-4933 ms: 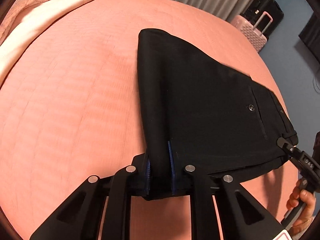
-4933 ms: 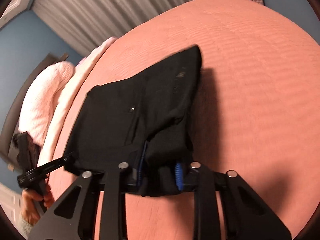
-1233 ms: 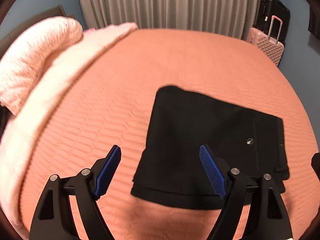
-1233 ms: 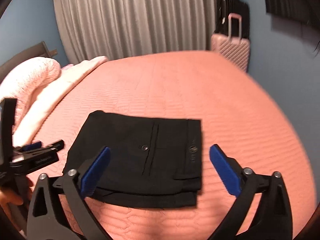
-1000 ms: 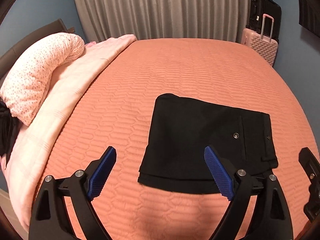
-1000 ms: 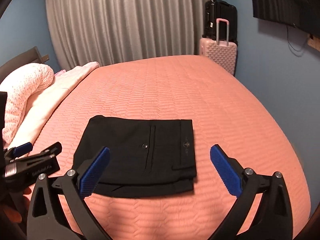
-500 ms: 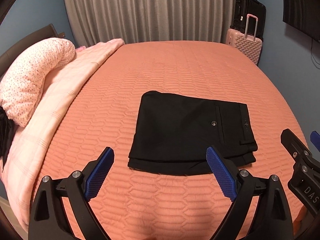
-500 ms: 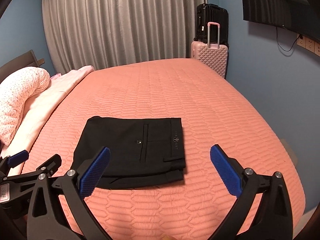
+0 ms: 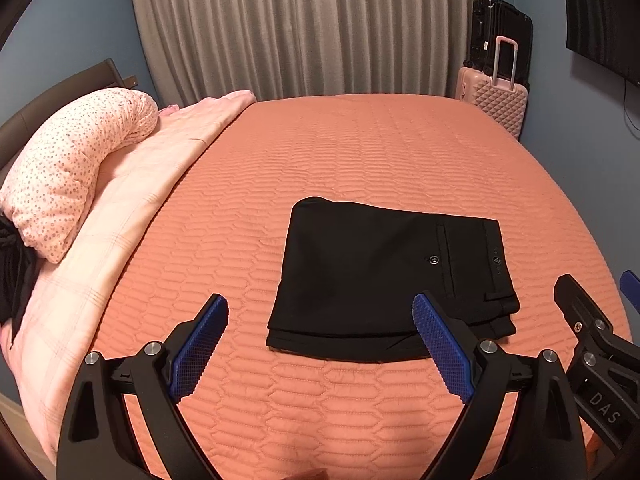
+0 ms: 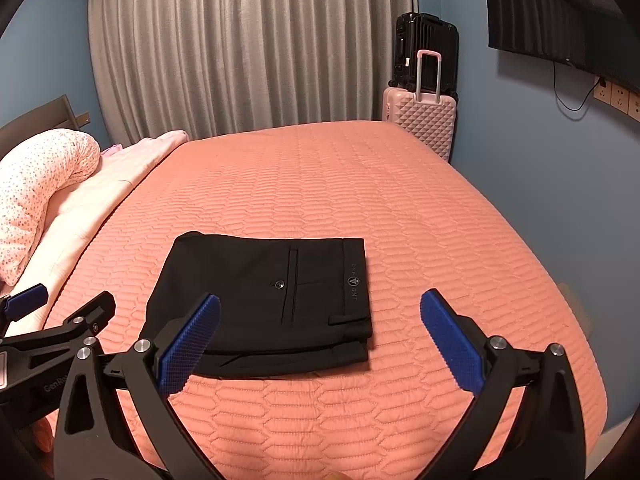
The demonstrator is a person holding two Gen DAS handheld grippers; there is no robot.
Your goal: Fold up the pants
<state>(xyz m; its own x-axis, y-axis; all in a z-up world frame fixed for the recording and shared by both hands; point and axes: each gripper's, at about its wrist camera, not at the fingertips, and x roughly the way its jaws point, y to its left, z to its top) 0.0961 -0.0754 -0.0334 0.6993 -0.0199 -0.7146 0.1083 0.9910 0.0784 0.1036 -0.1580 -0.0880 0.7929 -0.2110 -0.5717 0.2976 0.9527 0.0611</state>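
Both wrist views look down-forward from the bedside; both show the pants (image 9: 384,276).

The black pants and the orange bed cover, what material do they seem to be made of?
The pants: probably a smooth woven suiting fabric, matte, holding crisp flat folds. The bed cover: quilted textile, likely padded, with stitched elongated hexagon cells and a soft, dull surface.

Matt black cloth pants (image 10: 264,300), quilted bedspread (image 10: 360,184)
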